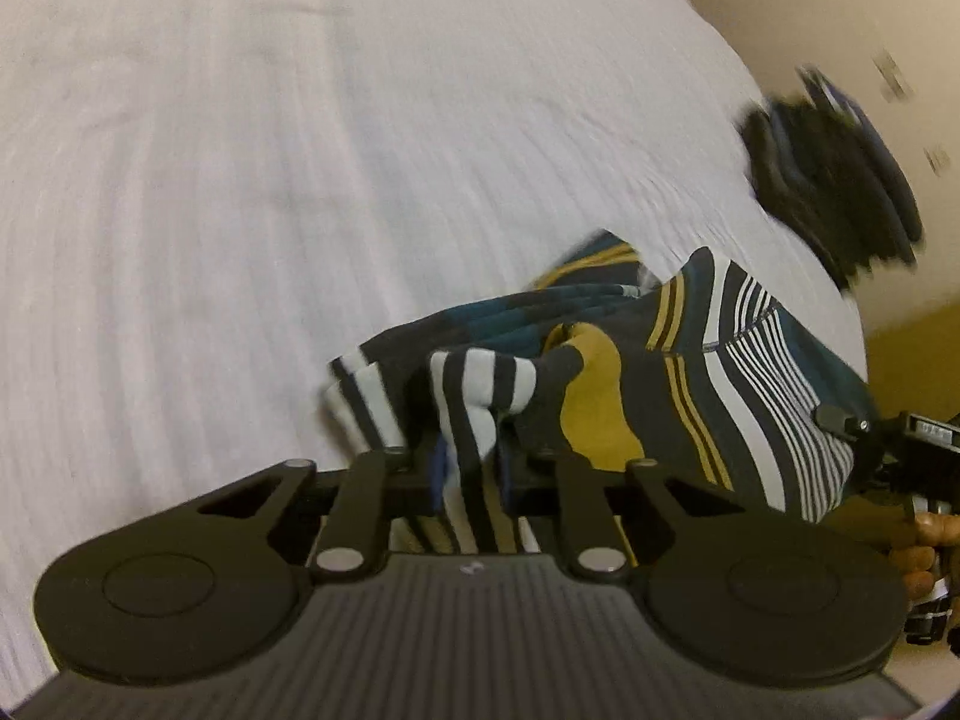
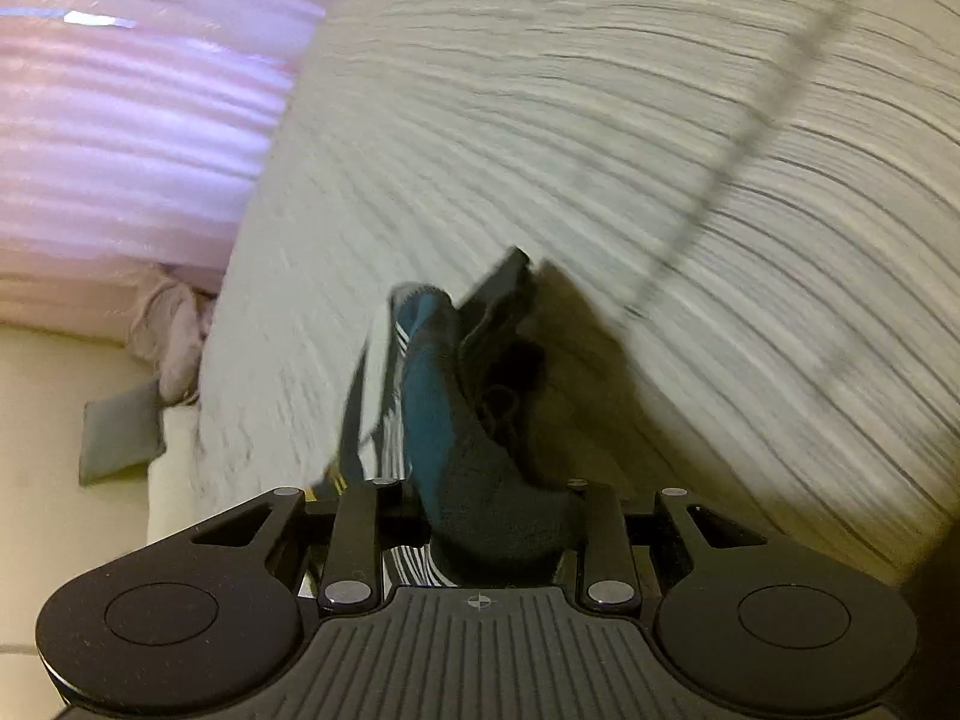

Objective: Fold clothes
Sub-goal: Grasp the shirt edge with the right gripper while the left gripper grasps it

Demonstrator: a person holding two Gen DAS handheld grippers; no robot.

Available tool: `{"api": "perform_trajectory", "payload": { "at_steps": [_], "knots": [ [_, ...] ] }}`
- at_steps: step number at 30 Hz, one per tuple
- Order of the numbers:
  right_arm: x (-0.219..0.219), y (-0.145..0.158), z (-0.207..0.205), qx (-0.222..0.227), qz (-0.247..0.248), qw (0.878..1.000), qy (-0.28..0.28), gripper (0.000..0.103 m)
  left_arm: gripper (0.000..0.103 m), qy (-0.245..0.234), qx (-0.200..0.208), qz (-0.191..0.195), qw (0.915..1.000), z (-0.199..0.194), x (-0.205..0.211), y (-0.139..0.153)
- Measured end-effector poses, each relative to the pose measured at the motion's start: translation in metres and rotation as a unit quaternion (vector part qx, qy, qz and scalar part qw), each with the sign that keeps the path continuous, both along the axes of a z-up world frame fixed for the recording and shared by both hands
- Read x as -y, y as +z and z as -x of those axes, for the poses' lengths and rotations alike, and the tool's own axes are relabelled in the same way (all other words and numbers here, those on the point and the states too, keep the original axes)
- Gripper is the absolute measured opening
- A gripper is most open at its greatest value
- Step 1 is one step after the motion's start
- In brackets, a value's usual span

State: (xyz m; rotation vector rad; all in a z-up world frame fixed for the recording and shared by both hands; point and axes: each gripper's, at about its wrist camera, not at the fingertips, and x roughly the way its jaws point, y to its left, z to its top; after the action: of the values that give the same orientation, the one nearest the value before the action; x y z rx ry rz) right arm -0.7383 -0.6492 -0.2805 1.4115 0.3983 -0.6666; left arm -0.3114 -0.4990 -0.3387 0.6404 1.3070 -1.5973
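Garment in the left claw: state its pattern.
Striped garment: navy, white, mustard, teal; clearest in left wrist view.

- Left wrist view looks forward over the left gripper (image 1: pixel 471 468), close above the white textured bed cover (image 1: pixel 240 180).
- Right wrist view faces likewise from the right gripper (image 2: pixel 498 516).
- Both share the striped navy, teal and mustard knit garment (image 1: pixel 690 372) and the cover.

A white bed (image 1: pixel 240 180) (its cover is ribbed) carries a striped garment (image 1: pixel 690 372) and dark folded clothes (image 1: pixel 834 180) near its edge.
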Motion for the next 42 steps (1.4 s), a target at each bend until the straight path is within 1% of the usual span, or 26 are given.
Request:
{"api": "perform_trajectory", "payload": {
  "at_steps": [2, 4, 7, 8, 10, 11, 12, 13, 14, 15, 17, 19, 21, 22, 24, 26, 28, 29, 30, 31, 33, 34, 35, 38, 40, 42],
  "knots": [
    [0.018, -0.001, -0.021, 0.002, 0.015, 0.999, 0.039, 0.028, 0.013, 0.038, -0.006, -0.008, 0.9992, -0.007, -0.006, -0.005],
    [0.037, -0.003, -0.043, 0.002, 0.030, 0.996, 0.080, 0.028, 0.013, 0.066, -0.017, -0.018, 0.9975, -0.010, -0.007, -0.015],
    [0.062, -0.020, -0.058, -0.024, 0.014, 0.993, 0.117, 0.028, 0.016, 0.086, -0.025, -0.026, 0.9956, -0.005, 0.001, -0.027],
    [0.068, -0.026, -0.058, -0.032, 0.007, 0.992, 0.122, 0.028, 0.018, 0.090, -0.024, -0.028, 0.9953, -0.002, 0.004, -0.030],
    [0.073, -0.028, -0.051, -0.033, -0.008, 0.992, 0.123, 0.030, 0.019, 0.096, -0.024, -0.031, 0.9946, 0.002, 0.009, -0.035],
    [0.075, -0.028, -0.046, -0.032, -0.015, 0.992, 0.123, 0.035, 0.020, 0.099, -0.024, -0.032, 0.9943, 0.002, 0.009, -0.036],
    [0.075, -0.025, -0.042, -0.034, -0.017, 0.992, 0.121, 0.043, 0.022, 0.100, -0.023, -0.032, 0.9942, 0.002, 0.009, -0.036],
    [0.071, -0.018, -0.037, -0.043, -0.012, 0.992, 0.115, 0.058, 0.023, 0.102, -0.022, -0.031, 0.9941, 0.002, 0.008, -0.036],
    [0.066, -0.011, -0.034, -0.052, -0.007, 0.993, 0.108, 0.069, 0.025, 0.104, -0.021, -0.032, 0.9939, 0.002, 0.008, -0.037],
    [0.063, -0.004, -0.029, -0.057, -0.004, 0.993, 0.102, 0.071, 0.026, 0.107, -0.020, -0.033, 0.9935, 0.003, 0.008, -0.037],
    [0.062, 0.006, -0.021, -0.064, 0.000, 0.993, 0.098, 0.071, 0.029, 0.112, -0.014, -0.035, 0.9930, 0.004, 0.007, -0.037],
    [0.059, 0.020, -0.020, -0.076, 0.024, 0.990, 0.118, 0.071, 0.030, 0.114, -0.002, -0.038, 0.9928, 0.006, 0.008, -0.036],
    [0.055, 0.041, -0.028, -0.094, 0.069, 0.982, 0.151, 0.071, 0.030, 0.114, 0.015, -0.039, 0.9926, 0.012, 0.009, -0.031],
    [0.051, 0.053, -0.036, -0.101, 0.100, 0.974, 0.174, 0.071, 0.029, 0.110, 0.028, -0.034, 0.9929, 0.012, 0.007, -0.024],
    [0.043, 0.077, -0.055, -0.112, 0.167, 0.954, 0.223, 0.071, 0.029, 0.100, 0.054, -0.017, 0.9934, 0.018, 0.002, -0.010],
    [0.038, 0.092, -0.077, -0.091, 0.205, 0.935, 0.274, 0.071, 0.029, 0.092, 0.079, 0.004, 0.9927, 0.027, -0.005, 0.004],
    [0.036, 0.094, -0.108, -0.089, 0.233, 0.910, 0.331, 0.071, 0.024, 0.087, 0.096, 0.030, 0.9912, 0.037, -0.011, 0.017],
    [0.036, 0.093, -0.122, -0.088, 0.244, 0.899, 0.354, 0.071, 0.024, 0.084, 0.094, 0.043, 0.9912, 0.041, -0.013, 0.021],
    [0.037, 0.088, -0.136, -0.083, 0.246, 0.890, 0.374, 0.071, 0.025, 0.080, 0.086, 0.052, 0.9917, 0.045, -0.014, 0.023],
    [0.040, 0.079, -0.151, -0.082, 0.240, 0.885, 0.391, 0.071, 0.025, 0.076, 0.083, 0.057, 0.9920, 0.048, -0.014, 0.024],
    [0.046, 0.058, -0.172, -0.092, 0.219, 0.887, 0.397, 0.069, 0.025, 0.066, 0.083, 0.055, 0.9928, 0.055, -0.010, 0.017],
    [0.049, 0.048, -0.183, -0.098, 0.209, 0.888, 0.397, 0.059, 0.025, 0.063, 0.082, 0.053, 0.9932, 0.057, -0.006, 0.011],
    [0.053, 0.037, -0.193, -0.104, 0.198, 0.890, 0.398, 0.052, 0.025, 0.060, 0.086, 0.048, 0.9933, 0.056, -0.001, 0.004],
    [0.062, 0.007, -0.223, -0.122, 0.166, 0.893, 0.399, 0.051, 0.021, 0.057, 0.092, 0.033, 0.9936, 0.053, 0.012, -0.018],
    [0.068, -0.014, -0.243, -0.134, 0.145, 0.895, 0.400, 0.051, 0.022, 0.061, 0.088, 0.024, 0.9940, 0.049, 0.021, -0.032],
    [0.069, -0.025, -0.253, -0.146, 0.147, 0.895, 0.394, 0.051, 0.021, 0.057, 0.086, 0.017, 0.9945, 0.046, 0.029, -0.038]
  ]
}}
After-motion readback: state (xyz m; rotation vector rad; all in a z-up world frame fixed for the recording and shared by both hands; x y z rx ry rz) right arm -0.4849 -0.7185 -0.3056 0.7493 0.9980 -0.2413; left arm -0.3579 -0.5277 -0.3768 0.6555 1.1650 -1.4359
